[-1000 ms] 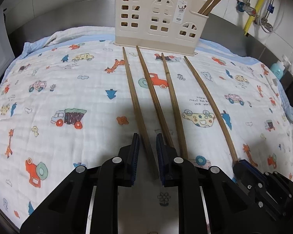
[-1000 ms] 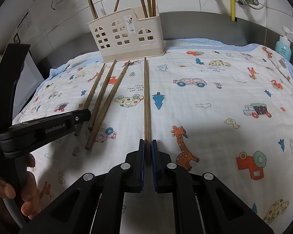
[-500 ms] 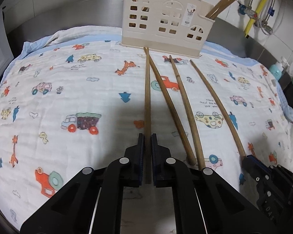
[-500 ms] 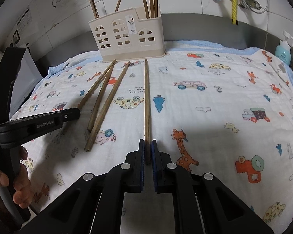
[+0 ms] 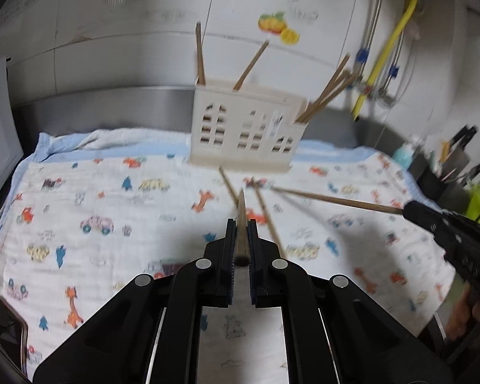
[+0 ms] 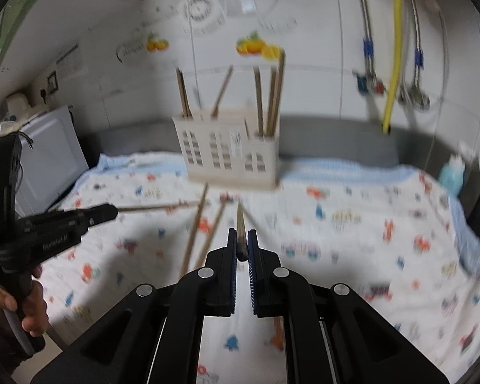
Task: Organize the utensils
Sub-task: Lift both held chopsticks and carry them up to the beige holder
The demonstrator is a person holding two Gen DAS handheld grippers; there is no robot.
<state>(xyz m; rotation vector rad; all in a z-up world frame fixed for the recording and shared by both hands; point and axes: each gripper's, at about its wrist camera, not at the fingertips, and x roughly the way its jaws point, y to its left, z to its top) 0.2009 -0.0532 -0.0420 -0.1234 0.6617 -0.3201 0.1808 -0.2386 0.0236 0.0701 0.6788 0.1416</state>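
The left tongs are clamped on a wooden chopstick that points away toward the holder. The right tongs grip a second chopstick the same way, lifted off the cartoon-print cloth covering the surface. White lettering on the left tool's side in the right view is too blurred to read. Two loose chopsticks lie on the cloth just beyond. Farther back stands the cream house-shaped utensil holder, chopsticks upright inside, bearing a small unreadable label. Orange fruit stickers mark the far wall.
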